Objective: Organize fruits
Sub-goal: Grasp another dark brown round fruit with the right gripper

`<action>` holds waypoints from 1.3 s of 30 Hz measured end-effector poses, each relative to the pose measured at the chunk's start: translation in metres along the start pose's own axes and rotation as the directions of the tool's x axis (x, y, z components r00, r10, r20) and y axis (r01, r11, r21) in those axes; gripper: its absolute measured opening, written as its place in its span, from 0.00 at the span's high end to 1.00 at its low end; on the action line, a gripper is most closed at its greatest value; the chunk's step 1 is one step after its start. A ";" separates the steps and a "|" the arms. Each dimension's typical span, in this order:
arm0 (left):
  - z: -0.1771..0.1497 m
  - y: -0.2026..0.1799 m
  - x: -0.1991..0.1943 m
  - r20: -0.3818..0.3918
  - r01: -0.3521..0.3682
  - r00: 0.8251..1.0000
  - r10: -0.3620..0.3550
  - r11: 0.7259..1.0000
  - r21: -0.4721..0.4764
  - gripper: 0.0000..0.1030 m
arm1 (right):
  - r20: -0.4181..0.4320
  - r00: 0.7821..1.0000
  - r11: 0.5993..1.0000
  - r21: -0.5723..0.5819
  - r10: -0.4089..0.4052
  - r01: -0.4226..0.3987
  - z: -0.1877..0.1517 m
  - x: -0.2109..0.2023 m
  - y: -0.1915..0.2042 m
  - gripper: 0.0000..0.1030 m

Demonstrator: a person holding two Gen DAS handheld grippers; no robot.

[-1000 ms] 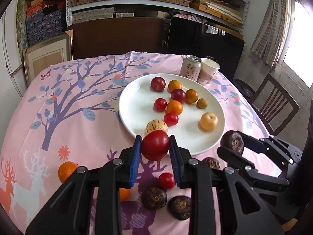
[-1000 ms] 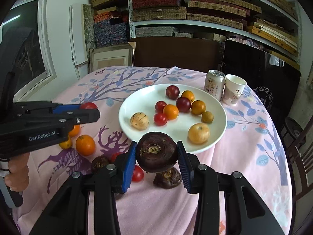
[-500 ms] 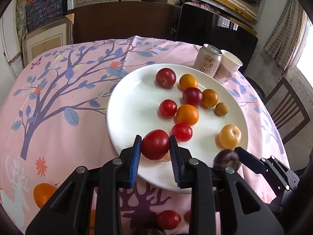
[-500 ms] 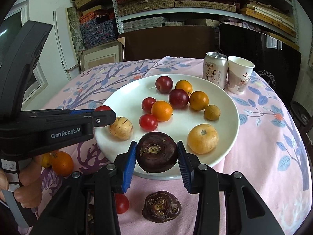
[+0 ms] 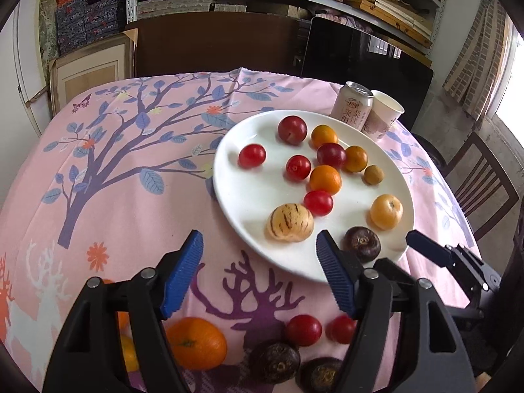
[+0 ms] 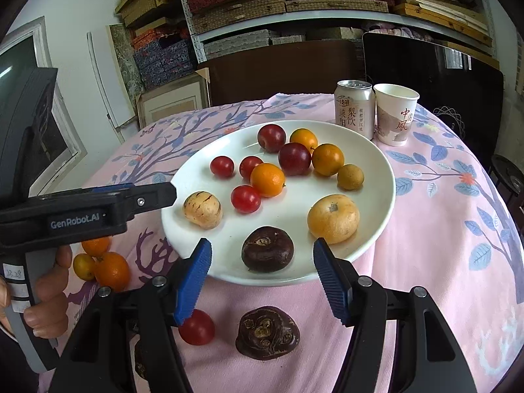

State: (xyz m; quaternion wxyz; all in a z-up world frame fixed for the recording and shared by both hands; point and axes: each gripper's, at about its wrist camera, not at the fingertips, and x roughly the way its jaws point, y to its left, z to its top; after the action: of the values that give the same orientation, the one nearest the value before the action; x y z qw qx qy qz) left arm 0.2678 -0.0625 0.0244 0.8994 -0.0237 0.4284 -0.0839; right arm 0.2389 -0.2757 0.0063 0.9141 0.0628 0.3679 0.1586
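Pink printed cloth [image 6: 425, 262] covers the round table, and the white plate [image 6: 386, 177] is set on it ahead of both grippers.

Task items on the plate: the dark chestnut [image 6: 267, 249] lies at the near rim, centred just ahead of the right gripper [image 6: 262, 262], whose fingers [image 6: 193, 278] are spread wide and grip nothing. The striped melon [image 5: 290, 222] lies just ahead of the left gripper [image 5: 260, 262], nearer its right finger [image 5: 334, 275]; this gripper is likewise released and empty. A red tomato [image 5: 251, 155] rests alone at the plate's left side, well beyond the fingertips. Both releases are judged to be deposits at the rim, where fruit can be set down without disturbing the cluster beyond.

Loose fruit: in the left view, an orange [image 5: 196, 342], two tomatoes [image 5: 303, 330] and two dark chestnuts [image 5: 274, 362] are seen on the cloth below and behind the fingers. In the right view, one chestnut [image 6: 267, 332] lies directly beneath the open jaws and one tomato [image 6: 196, 327] under the left finger. The task is judged to be partly done.

Obstructions: the can [image 6: 354, 108] and paper cup [image 6: 395, 113] stand touching at the plate's far edge, well clear of the fingers. The left gripper body projects toward the plate's left rim in the right view, so crossing paths should be avoided. Round fruit may roll on the plate.
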 end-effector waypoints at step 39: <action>-0.070 0.037 -0.025 -0.035 -0.037 0.999 0.040 0.995 0.095 0.21 | -0.169 0.982 0.978 -0.176 0.080 -0.110 -0.063 -0.017 0.069 0.58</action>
State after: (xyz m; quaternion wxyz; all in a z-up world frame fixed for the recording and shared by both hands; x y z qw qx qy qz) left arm 0.2030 -0.0198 -0.0048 0.8929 0.0286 0.4408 -0.0872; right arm 0.1666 -0.2160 -0.0124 0.8746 -0.0174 0.4209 0.2401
